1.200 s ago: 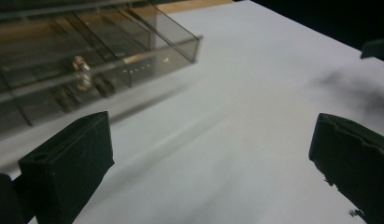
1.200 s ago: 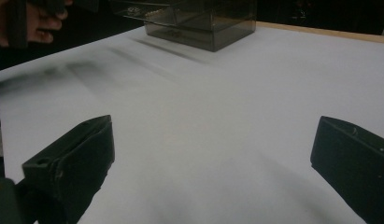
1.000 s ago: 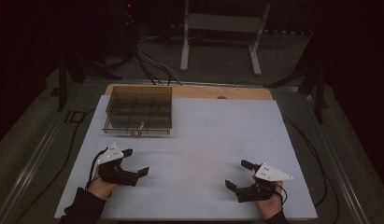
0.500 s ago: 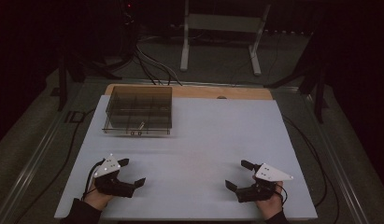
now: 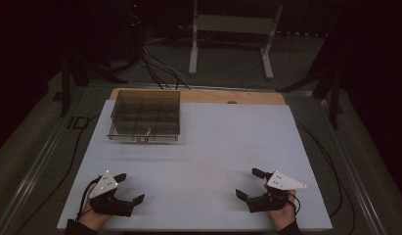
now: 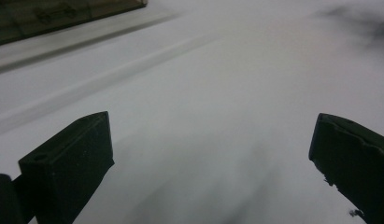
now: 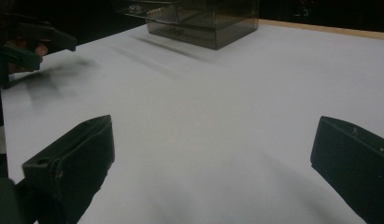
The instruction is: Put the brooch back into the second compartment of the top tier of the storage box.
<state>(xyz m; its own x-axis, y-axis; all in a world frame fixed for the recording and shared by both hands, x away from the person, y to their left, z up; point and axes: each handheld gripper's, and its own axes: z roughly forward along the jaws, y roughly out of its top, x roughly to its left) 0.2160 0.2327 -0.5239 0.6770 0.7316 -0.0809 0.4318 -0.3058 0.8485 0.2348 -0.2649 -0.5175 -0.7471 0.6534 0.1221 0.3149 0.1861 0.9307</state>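
**Two open tongs resting low on a white desk, a clear box far ahead**

From the high view we look down on a white desk (image 5: 213,161) with a strip of bare wood along its far edge. Our left tongs (image 5: 129,188) lie near the desk's near left corner, held in a hand, with a pale three-cornered plate on top. Their jaws are spread wide with nothing between them. Our right tongs (image 5: 249,183) sit near the near right corner, also with a pale plate on top, jaws likewise spread and empty. The two tongs are well apart from each other. A clear box (image 5: 145,115) divided into compartments stands at the far left of the desk, well apart from both tongs. A few small pieces lie in its near compartments; they are too small for us to tell what they are.

In the left gripper view, the left tongs (image 6: 210,154) rise from the bottom, jaws wide apart over bare white desk (image 6: 217,84). The clear box (image 6: 49,16) shows at the upper left edge, far off.

In the right gripper view, the right tongs (image 7: 213,154) are equally spread over the white desk (image 7: 236,93). The clear box (image 7: 199,21) stands far ahead at the top. The left tongs (image 7: 28,44) appear at the upper left, dark and blurred.
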